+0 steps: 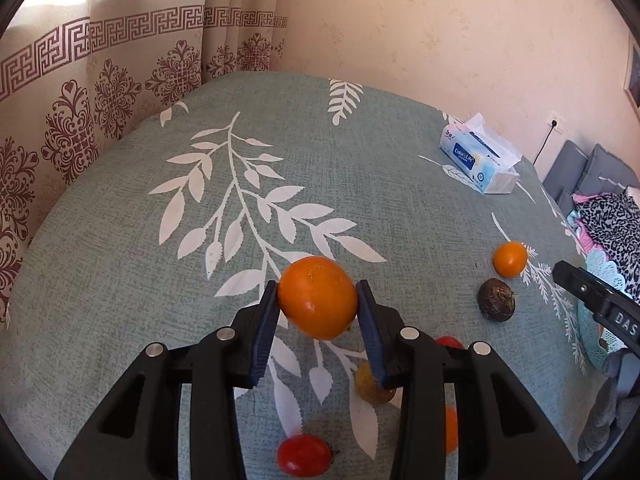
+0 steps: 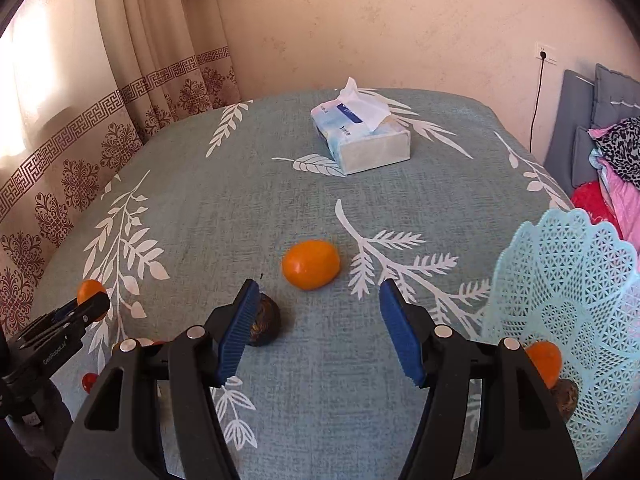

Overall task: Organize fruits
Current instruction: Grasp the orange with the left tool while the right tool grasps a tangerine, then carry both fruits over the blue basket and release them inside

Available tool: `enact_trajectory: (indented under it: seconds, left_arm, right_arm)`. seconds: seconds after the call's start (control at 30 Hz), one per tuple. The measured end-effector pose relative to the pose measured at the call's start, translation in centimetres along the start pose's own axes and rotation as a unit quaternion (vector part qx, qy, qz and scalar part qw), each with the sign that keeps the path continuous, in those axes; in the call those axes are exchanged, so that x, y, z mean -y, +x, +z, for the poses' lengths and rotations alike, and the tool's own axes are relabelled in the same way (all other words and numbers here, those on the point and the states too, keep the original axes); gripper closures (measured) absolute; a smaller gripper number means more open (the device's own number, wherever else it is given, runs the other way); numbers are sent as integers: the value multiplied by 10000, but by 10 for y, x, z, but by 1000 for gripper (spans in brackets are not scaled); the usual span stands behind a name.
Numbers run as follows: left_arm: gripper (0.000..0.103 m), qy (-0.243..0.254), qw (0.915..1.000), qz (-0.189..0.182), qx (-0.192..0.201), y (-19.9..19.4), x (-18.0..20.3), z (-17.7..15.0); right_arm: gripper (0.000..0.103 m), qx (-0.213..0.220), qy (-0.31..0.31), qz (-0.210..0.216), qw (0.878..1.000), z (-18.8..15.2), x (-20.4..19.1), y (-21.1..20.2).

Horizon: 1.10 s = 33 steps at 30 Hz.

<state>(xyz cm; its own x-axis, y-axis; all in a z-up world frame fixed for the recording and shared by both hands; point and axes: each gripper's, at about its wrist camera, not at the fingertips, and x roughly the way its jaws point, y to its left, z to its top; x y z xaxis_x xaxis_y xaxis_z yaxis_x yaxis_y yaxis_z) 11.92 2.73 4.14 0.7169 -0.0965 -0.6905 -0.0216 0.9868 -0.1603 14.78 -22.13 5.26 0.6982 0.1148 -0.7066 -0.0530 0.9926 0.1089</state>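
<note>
My left gripper (image 1: pixel 318 300) is shut on a large orange (image 1: pixel 318 298) and holds it above the green leaf-print tablecloth (image 1: pixel 200 280). Below it lie a red fruit (image 1: pixel 304 455) and a yellowish fruit (image 1: pixel 370 388). To the right are a small orange (image 1: pixel 510 259) and a dark brown round fruit (image 1: pixel 496 300). My right gripper (image 2: pixel 316 296) is open and empty, with that small orange (image 2: pixel 311 265) just beyond its tips and the brown fruit (image 2: pixel 264 324) by its left finger. A light blue mesh basket (image 2: pixel 568 280) at right holds an orange (image 2: pixel 546 362) and a brown fruit (image 2: pixel 566 398).
A tissue pack (image 2: pixel 362 138) stands at the far side of the table. Patterned curtains (image 1: pixel 80 112) hang at left. A bed with pillows and clothes (image 2: pixel 612 152) is at right. The left gripper with its orange (image 2: pixel 90 294) shows at the left edge of the right wrist view.
</note>
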Motion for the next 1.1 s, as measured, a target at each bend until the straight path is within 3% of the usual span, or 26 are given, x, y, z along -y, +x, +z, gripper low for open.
enact_trajectory:
  seconds: [0.37, 0.53, 0.83, 1.1]
  left_arm:
    - [64, -39, 9999, -75, -91, 4, -2, -3]
    - [64, -29, 9999, -96, -118, 5, -2, -3]
    - [64, 2, 9999, -113, -114, 6, -1, -4]
    - [64, 70, 9999, -74, -71, 4, 2, -4]
  right_arm:
    - [41, -670, 224, -71, 9975, 28, 3, 79]
    - [56, -745, 94, -49, 9972, 28, -1, 86]
    - [57, -441, 147, -5, 9989, 26, 4, 49]
    - [57, -29, 520, -147, 9985, 23, 50, -11]
